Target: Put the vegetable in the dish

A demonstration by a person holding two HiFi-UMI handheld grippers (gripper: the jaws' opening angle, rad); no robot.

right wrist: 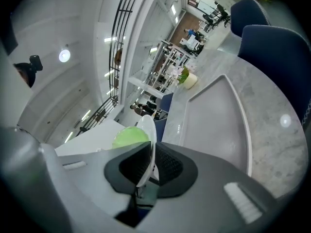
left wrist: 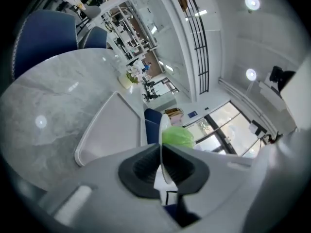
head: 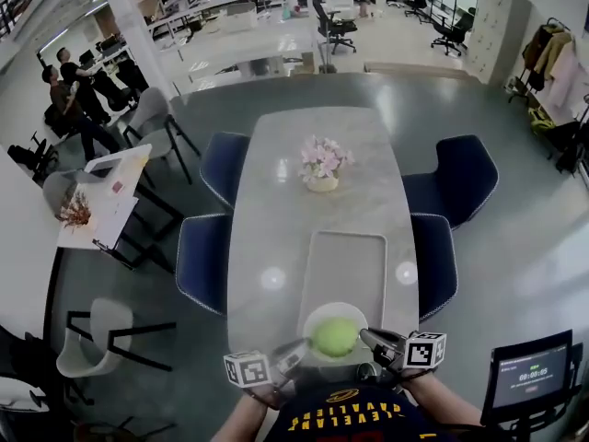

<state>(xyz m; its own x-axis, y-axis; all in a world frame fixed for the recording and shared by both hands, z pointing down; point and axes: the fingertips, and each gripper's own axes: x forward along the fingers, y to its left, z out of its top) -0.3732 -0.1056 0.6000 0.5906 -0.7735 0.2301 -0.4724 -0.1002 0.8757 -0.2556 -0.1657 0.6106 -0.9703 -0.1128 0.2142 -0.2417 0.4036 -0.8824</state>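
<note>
A round green vegetable (head: 334, 337) lies in a white dish (head: 316, 317) at the near end of the table, just past the near edge of a grey tray (head: 345, 270). My left gripper (head: 300, 349) is shut on the dish's left rim and my right gripper (head: 370, 338) on its right rim. In the left gripper view the thin white dish rim (left wrist: 164, 130) stands edge-on between the dark pads, with the vegetable (left wrist: 178, 137) behind it. The right gripper view shows the same: the dish rim (right wrist: 147, 130) is pinched and the vegetable (right wrist: 129, 137) sits to its left.
A pot of pink flowers (head: 323, 166) stands mid-table beyond the tray. Blue chairs (head: 204, 261) line both long sides of the marble table (head: 276, 210). A screen on a stand (head: 532, 378) is at my right. People stand far off at the back left.
</note>
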